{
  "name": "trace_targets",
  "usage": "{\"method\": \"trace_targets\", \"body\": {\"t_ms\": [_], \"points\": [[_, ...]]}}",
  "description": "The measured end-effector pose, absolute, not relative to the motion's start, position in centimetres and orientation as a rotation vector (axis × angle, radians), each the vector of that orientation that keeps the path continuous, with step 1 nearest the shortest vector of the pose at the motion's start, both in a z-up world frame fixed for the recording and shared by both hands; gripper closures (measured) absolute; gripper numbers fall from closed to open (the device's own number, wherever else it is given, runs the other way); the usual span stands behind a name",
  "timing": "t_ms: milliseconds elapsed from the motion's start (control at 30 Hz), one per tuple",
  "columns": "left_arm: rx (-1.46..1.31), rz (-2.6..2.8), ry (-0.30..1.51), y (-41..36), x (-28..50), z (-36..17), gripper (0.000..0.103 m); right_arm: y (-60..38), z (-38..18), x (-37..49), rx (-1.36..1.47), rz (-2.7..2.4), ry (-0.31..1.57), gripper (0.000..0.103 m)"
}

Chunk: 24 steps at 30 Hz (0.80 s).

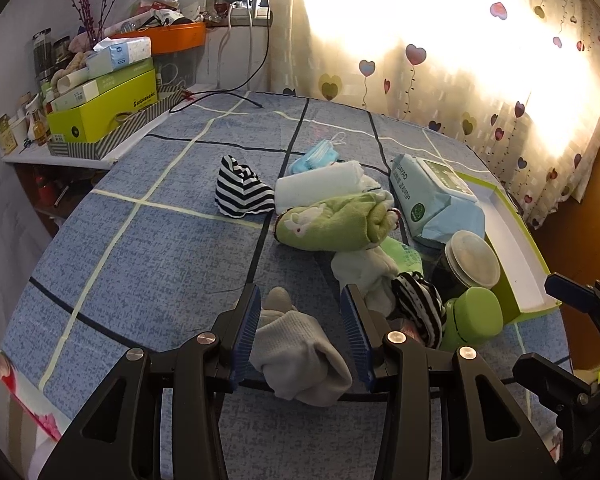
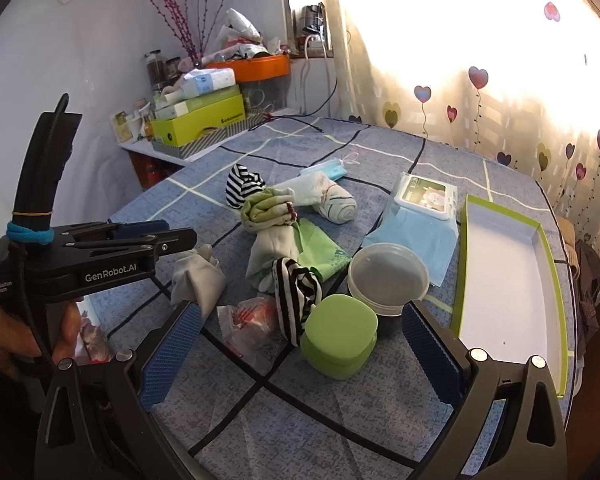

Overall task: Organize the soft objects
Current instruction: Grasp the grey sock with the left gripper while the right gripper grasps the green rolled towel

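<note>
- Grey-white knit, bunched: the pale sock (image 1: pixel 300 354) lies on the blue checked cloth (image 1: pixel 140 264) directly between the fingers of your left gripper (image 1: pixel 300 338), which stand spread; the left pad touches it, the right pad looks just clear.
- Its long axis runs forward along the fingers, toe end pointing away from you, so closing would pinch it across its narrow width.
- Your right gripper (image 2: pixel 300 354) hovers wide open and holds nothing, over the green lidded box (image 2: pixel 340 338); the sock sits well off to its left, making the left hand plainly the nearer one.
- Beyond: a striped sock (image 1: pixel 418 308), the green rabbit towel (image 1: pixel 332 222), a wipes pack (image 1: pixel 432 196).
- Far right, the open green-edged tray (image 2: pixel 512 280) lies empty, likely the destination, across the pile from the sock.
</note>
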<state>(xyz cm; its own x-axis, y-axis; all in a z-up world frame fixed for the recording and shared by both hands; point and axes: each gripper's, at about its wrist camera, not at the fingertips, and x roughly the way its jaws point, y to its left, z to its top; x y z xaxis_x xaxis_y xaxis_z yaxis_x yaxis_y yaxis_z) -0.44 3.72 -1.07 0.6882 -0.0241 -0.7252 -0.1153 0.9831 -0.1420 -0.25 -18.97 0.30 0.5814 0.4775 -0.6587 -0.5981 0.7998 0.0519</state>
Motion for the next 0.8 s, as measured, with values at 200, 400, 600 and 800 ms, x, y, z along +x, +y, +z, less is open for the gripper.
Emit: {"method": "trace_targets", "body": {"t_ms": [200,400,600,800], "points": [[-0.207,0.049,0.815,4.5,-0.5,-1.4,0.06,-18.5,0.4,-0.2,-0.189,0.644,0.712,0.002],[-0.239,0.038,0.808,5.1,-0.7,-1.7,0.06,-18.4,0.4,-0.1,-0.191,0.652,0.711,0.002],[-0.269,0.056,0.805,6.3,-0.6,-2.1,0.06,-18.0,0.6,0.0,-0.194,0.666,0.701,0.004],[-0.291,0.051,0.803,6.9,-0.7,-2.4,0.06,-17.0,0.8,0.8,-0.208,0.686,0.695,0.014]]}}
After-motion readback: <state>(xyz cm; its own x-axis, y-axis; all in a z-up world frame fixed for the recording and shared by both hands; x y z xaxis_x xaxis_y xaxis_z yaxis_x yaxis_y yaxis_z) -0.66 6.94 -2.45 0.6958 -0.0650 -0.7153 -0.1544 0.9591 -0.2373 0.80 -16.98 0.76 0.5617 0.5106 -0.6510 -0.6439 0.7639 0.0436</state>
